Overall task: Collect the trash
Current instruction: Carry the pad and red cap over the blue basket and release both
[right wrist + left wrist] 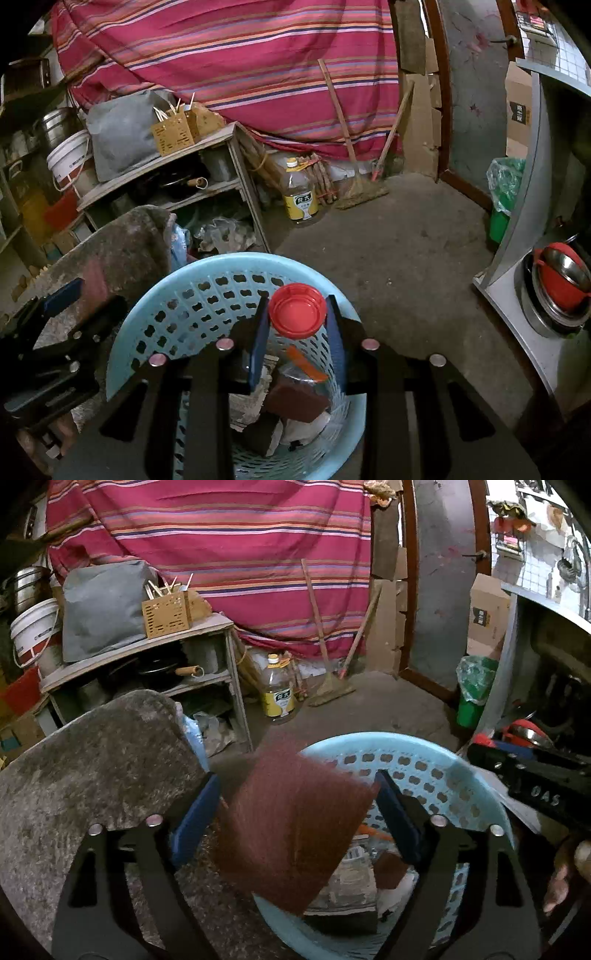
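A light blue perforated basket (373,739) (221,260) sits below both grippers, holding a brown pad (295,400), an orange scrap (306,365) and paper bits. My left gripper (295,794) is open wide over the basket's left rim. A brown scouring pad (295,830), blurred and tilted, hangs between its blue fingers, and I see no pad pressing on it. My right gripper (297,306) is shut on a round red bottle cap (297,312) above the basket's mouth. The left gripper's body also shows at the left edge of the right wrist view.
A grey felt-covered surface (92,760) (110,251) adjoins the basket's left side. Behind stand a shelf (207,627), a white bucket (33,631), an oil bottle (277,690), brooms (354,184) and a green bin (472,698). On the right is a metal counter (517,236) with a red bowl (557,280).
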`<state>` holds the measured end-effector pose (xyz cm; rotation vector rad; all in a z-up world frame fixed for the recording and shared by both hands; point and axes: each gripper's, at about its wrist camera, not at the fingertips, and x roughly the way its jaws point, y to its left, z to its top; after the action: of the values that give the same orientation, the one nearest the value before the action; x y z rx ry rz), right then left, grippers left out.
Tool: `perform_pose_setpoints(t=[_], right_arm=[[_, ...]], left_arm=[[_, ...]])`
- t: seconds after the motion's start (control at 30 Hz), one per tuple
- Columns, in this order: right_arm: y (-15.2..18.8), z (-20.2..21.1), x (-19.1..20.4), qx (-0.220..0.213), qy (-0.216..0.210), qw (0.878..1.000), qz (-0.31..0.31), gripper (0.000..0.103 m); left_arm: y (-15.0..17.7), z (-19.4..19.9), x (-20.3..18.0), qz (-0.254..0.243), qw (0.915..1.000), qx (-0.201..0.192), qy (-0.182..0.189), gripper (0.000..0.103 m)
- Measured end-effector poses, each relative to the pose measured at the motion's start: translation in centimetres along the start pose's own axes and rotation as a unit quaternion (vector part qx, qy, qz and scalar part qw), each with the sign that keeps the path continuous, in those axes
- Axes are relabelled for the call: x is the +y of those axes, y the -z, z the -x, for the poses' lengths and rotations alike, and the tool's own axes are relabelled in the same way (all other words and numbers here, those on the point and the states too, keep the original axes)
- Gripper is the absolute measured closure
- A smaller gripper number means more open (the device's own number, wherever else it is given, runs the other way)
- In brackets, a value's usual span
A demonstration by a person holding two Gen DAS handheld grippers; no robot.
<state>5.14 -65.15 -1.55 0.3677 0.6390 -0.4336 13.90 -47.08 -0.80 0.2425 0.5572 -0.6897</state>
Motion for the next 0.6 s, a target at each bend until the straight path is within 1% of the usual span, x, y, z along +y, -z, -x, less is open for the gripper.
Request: perform_pose_setpoints(t=[0.07, 0.17, 0.23, 0.4, 0.57, 0.6], right_arm=[[0.1, 0.0, 0.1, 0.0, 0.0, 1.0, 0.002, 0.073], [0.0, 0.0, 0.6, 0.002, -0.001, 1.0, 0.007, 0.073], [0.0, -0.1, 0.8, 0.004, -0.001, 1.0, 0.011, 0.073], [-0.1, -0.5, 1.9, 0.008, -0.001, 1.0, 0.021, 0.073], [-0.2, -1.1, 4.3, 0.009, 0.003, 0.999, 0.042, 0.071], [-0.2, -1.2, 4.8, 0.009, -0.001, 0.999, 0.043, 0.064]], left_arm=[[-0.2, 0.5, 0.0, 0.001, 1.0, -0.007, 0.003, 0.007], [-0.3, 1.3, 0.2, -0.009, 0.9998, -0.015, -0.005, 0.007], [-0.3, 1.9, 0.8, -0.01, 0.9995, -0.022, -0.018, 0.006], [-0.2, 3.7, 4.2, 0.015, 0.9982, -0.03, -0.051, 0.005], [0.2, 5.7, 8.2, 0.044, 0.9949, -0.037, -0.083, 0.005], [0.4, 6.3, 9.2, 0.049, 0.9939, -0.038, -0.091, 0.005]])
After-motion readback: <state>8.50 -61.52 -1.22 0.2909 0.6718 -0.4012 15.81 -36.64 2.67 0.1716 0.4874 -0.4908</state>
